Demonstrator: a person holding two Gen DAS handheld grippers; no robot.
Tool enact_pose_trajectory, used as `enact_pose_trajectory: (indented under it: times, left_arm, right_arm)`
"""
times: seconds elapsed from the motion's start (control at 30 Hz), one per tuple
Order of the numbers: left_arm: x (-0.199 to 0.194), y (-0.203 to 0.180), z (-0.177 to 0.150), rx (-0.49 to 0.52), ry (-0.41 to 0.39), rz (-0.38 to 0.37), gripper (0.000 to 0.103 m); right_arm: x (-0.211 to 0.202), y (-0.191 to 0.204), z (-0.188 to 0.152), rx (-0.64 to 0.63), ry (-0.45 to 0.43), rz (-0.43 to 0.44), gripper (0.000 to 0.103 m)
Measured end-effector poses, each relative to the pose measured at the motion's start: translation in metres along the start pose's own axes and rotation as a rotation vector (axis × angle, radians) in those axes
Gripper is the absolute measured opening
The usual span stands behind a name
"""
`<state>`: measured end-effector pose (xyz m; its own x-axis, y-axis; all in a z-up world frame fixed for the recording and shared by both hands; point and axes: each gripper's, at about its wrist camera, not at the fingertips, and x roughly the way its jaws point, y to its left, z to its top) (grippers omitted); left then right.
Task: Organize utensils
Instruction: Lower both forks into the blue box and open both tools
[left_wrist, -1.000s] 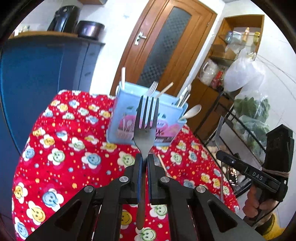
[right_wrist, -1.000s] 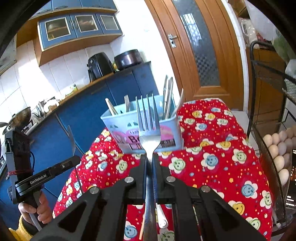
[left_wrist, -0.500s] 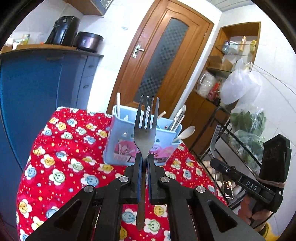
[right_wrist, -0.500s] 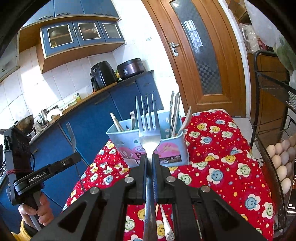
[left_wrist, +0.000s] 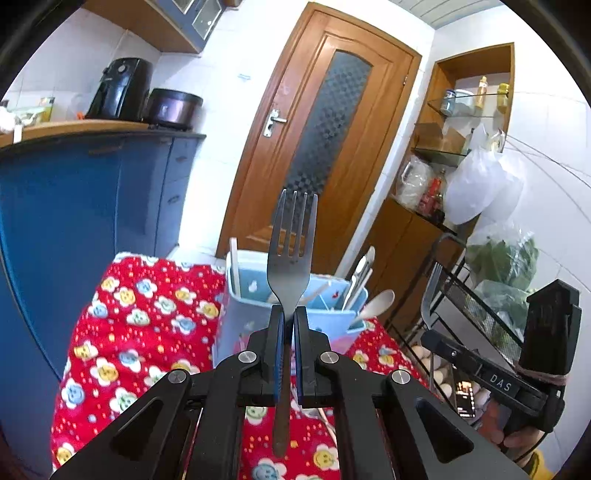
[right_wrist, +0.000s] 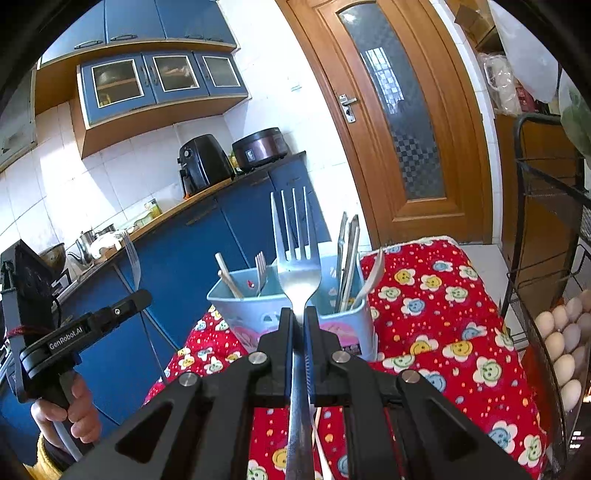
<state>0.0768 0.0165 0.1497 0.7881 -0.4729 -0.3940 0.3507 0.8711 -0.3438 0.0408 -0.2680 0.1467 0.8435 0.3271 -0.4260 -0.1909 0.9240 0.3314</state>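
Left claw (left_wrist: 288, 321): clamped on dark fork (left_wrist: 291, 254), tines up, at 6 o'clock of caddy (left_wrist: 236, 317).
Right claw (right_wrist: 299, 321): clamped on silver fork (right_wrist: 297, 254).
Caddy: on counter (right_wrist: 443, 317).
Right view only: eggs (right_wrist: 565, 343) at 3 o'clock.

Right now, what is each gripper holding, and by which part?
Left gripper pinches a dark fork at the neck, just below the head. Right gripper pinches a silver fork at the same spot.

Dark steel fork (left_wrist: 289, 271) upright, tines up, neck clamped between fingers (left_wrist: 277, 332). Shiny fork (right_wrist: 297, 266) likewise upright, clamped. Light-blue divided utensil holder (right_wrist: 343, 321) stands on table, holding forks, chopsticks, knives, spoon.
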Motion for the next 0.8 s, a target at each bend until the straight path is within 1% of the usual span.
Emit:
enact_pose_trajectory:
  times: [0.2,0.37,0.5,0.8]
  left_arm:
    - [0.007,-0.001,0.022,0.021,-0.038,0.014,0.005]
    - [0.019,0.002,0.033,0.031,-0.056,0.045,0.005]
    - [0.028,0.004,0.041,0.023,-0.062,0.04,0.005]
    - [0.046,0.01,0.062,0.016,-0.085,0.056,0.005]
  right_arm:
    - [0.008,-0.001,0.015,-0.006,-0.018,-0.006,0.007]
    - [0.019,-0.002,0.027,-0.015,-0.024,-0.012,0.007]
    - [0.029,-0.005,0.035,-0.01,-0.035,-0.017,0.007]
    - [0.049,-0.01,0.052,0.0,-0.061,-0.025,0.007]
